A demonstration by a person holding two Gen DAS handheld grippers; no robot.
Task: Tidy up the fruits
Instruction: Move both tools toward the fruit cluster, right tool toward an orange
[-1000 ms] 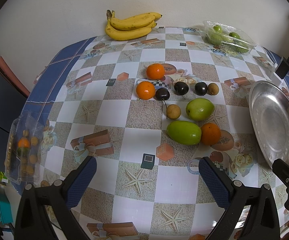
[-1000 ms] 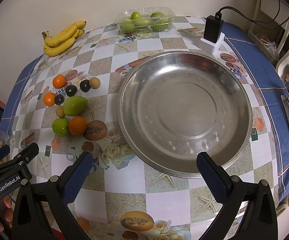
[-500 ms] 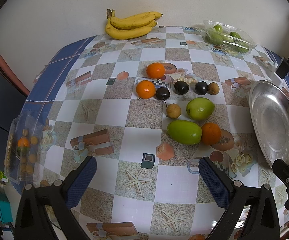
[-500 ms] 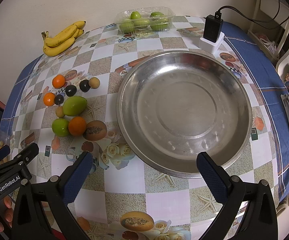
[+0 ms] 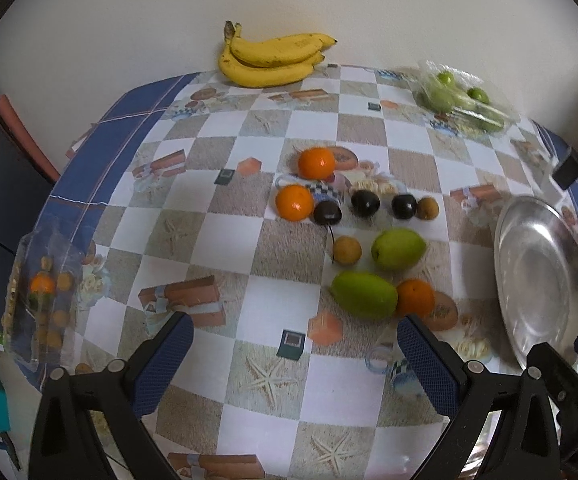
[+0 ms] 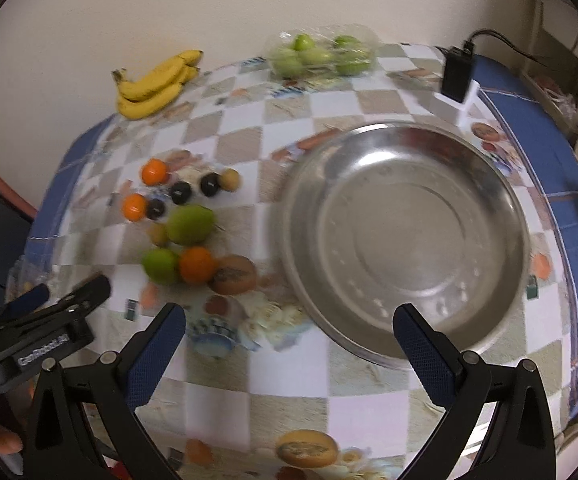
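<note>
Loose fruit lies in a cluster mid-table: two green mangoes (image 5: pixel 363 294) (image 5: pixel 397 249), three oranges (image 5: pixel 415 298) (image 5: pixel 294 202) (image 5: pixel 316 163), dark plums (image 5: pixel 365 203) and small brown fruits (image 5: pixel 347 250). An empty steel plate (image 6: pixel 405 240) sits to their right; it also shows in the left wrist view (image 5: pixel 541 280). My left gripper (image 5: pixel 295 364) is open and empty above the table's near edge, short of the fruit. My right gripper (image 6: pixel 289 356) is open and empty, near the plate's front-left rim. The cluster also shows in the right wrist view (image 6: pixel 189 220).
A banana bunch (image 5: pixel 273 60) lies against the back wall. A clear box of green fruit (image 5: pixel 463 100) stands at the back right. A black charger on a white block (image 6: pixel 457 80) sits behind the plate. A clear packet of small fruit (image 5: pixel 43 296) lies at the left edge.
The right gripper has swung, so the plate and fruit have shifted right in its view and look blurred. The left gripper has moved slightly forward. Both stay open and empty.
</note>
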